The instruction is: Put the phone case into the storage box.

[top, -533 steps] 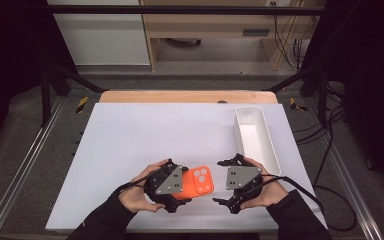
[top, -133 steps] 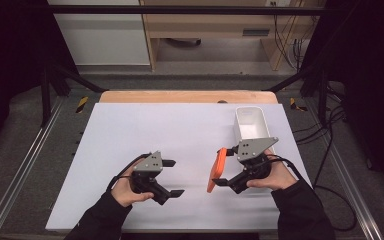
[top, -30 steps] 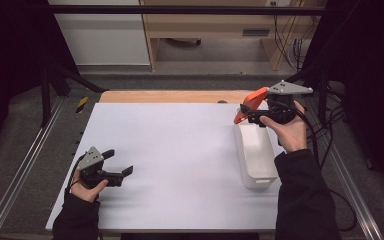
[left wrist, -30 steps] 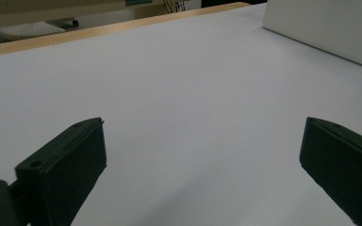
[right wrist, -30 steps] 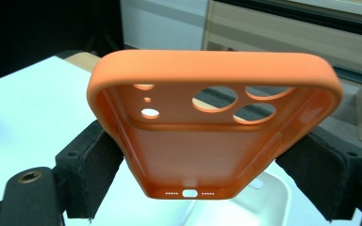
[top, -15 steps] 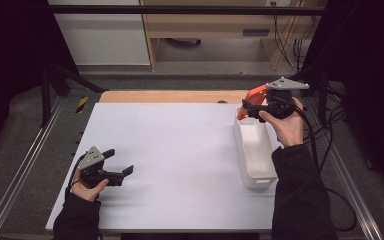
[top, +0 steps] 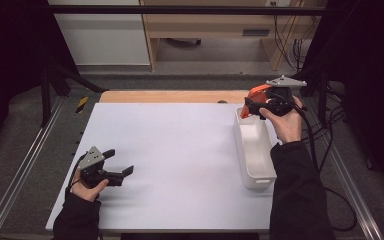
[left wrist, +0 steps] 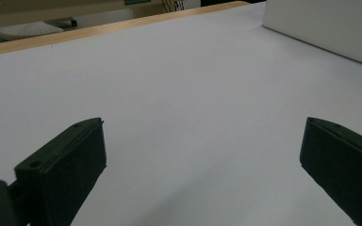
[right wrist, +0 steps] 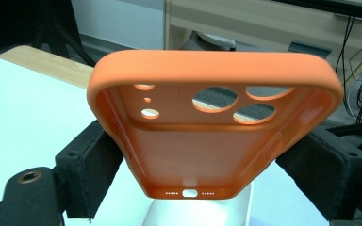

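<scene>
Orange phone case (right wrist: pixel 212 136), bearing no readable writing, sits clamped in right gripper (top: pixel 250 105).

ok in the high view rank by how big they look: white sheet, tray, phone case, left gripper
1. White sheet, by far the largest.
2. Tray.
3. Left gripper and phone case: they look about alike, and the case is partly hidden by the right gripper and farther from the camera, so I won't rank them.

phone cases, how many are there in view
1: the orange phone case, clamped in the right claw over the far end of the white tray. None seen elsewhere.
</scene>
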Demonstrator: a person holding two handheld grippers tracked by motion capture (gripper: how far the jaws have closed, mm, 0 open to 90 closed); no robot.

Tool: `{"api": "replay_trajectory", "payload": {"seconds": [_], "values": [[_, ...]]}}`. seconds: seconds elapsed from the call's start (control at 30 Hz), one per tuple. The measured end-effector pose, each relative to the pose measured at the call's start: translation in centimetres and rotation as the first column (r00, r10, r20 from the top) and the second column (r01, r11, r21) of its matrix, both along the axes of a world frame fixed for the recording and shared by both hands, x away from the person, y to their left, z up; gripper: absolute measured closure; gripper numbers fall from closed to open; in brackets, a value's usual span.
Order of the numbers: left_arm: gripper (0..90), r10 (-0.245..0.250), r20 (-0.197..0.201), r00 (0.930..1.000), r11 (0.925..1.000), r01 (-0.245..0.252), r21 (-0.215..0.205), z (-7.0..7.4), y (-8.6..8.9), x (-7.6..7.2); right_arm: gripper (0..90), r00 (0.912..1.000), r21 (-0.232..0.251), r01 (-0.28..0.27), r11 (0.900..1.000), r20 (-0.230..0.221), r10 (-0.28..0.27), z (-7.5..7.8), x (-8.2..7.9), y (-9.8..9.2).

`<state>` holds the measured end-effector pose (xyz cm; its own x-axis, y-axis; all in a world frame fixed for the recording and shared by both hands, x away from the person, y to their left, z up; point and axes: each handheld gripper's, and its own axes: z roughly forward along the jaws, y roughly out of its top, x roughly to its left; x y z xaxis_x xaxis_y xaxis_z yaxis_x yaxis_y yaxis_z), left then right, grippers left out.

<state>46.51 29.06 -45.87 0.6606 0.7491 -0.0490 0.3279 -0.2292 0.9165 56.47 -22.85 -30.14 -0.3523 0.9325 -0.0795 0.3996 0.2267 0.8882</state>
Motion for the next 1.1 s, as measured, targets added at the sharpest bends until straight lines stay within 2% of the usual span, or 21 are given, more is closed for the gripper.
{"api": "replay_trajectory", "payload": {"seconds": [0.37, 0.7, 1.1], "values": [[0.7, -0.004, 0.0, 1.0, 1.0, 0.004, 0.0, 0.0, -0.1, 0.0, 16.0, 0.9982, -0.005, 0.053, 0.999, -0.027, -0.053, -1.1, 1.1, 0.2], [0.7, -0.007, -0.002, 1.0, 1.0, 0.007, 0.005, 0.0, -0.1, 0.0, 15.9, 0.9937, -0.009, 0.094, 0.996, -0.06, -0.094, -2.3, 1.8, 0.1], [0.7, -0.009, -0.003, 1.0, 0.9999, 0.009, 0.005, 0.0, -0.2, 0.0, 15.7, 0.9877, -0.008, 0.136, 0.991, -0.077, -0.136, -3.4, 2.6, 0.4]]}}
